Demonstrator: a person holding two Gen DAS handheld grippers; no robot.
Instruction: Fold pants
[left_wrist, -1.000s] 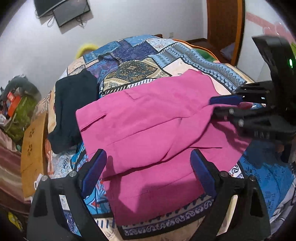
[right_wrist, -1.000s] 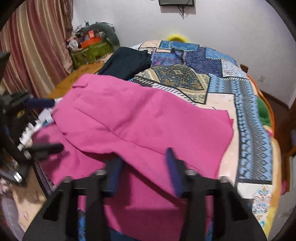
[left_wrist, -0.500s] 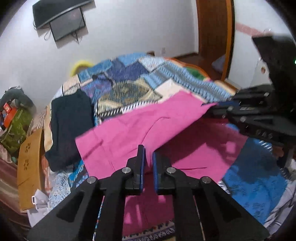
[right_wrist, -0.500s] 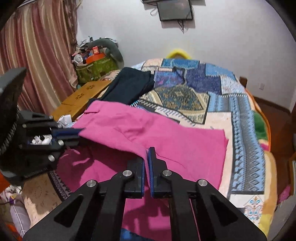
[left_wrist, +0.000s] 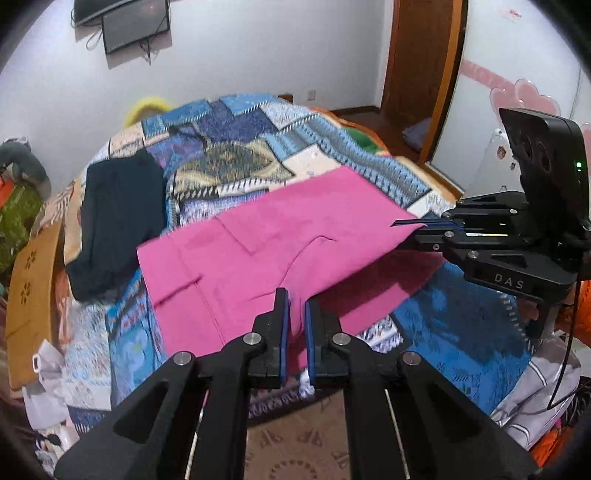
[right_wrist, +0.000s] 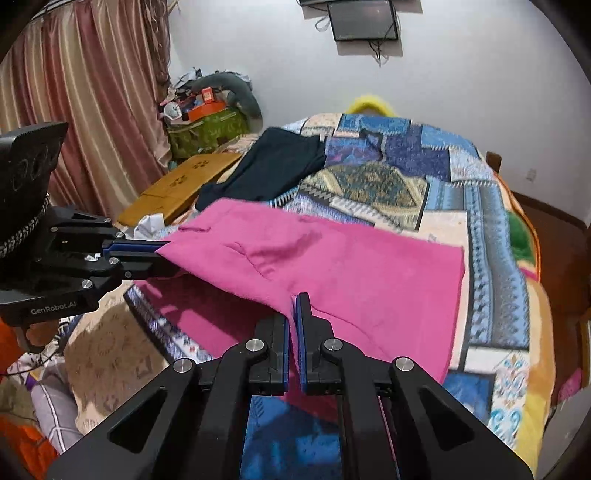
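Lifted higher, one pink pants (left_wrist: 280, 240) edge hangs pinched by left gripper (left_wrist: 296, 325) and right gripper (right_wrist: 293, 325).

Place: home bedroom
Bed (right_wrist: 480, 221): patchwork bedspread
Wall: mounted television (right_wrist: 364, 20)
Window side: striped curtains (right_wrist: 74, 92)
Exit: wooden door (left_wrist: 417, 55)
Clutter: bags, bedside heap (right_wrist: 207, 110)

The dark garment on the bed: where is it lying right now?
The dark garment lies flat on the patchwork bedspread, left of the pink pants in the left wrist view, near the bed edge by the wooden board.
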